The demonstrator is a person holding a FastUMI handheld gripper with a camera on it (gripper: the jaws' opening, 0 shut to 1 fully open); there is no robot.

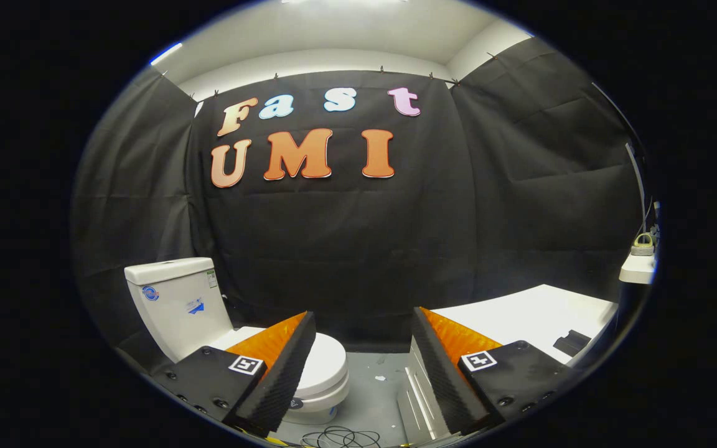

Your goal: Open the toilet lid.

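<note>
1. My tongs (363, 367) stand wide open, gripping nothing.
2. The toilet (190, 311) sits ahead and left; its lid (327, 364) lies closed beyond the left finger.
3. I'd swing left, descend, and hook the lid's front edge from beneath.

Toilet (178, 305): white tank and lid (327, 364), with blue stickers on the tank. Floor (371, 386): grey. Worktop (520, 317): white. Cable (340, 437) on floor: black.

Gripper (361, 367) fingers spread wide, gripping nothing. Toilet (209, 323) far left beyond left finger, lid (327, 364) down. White table (539, 314) beyond right finger. Coiled cable (340, 437) on grey floor (377, 386) between fingers.
</note>
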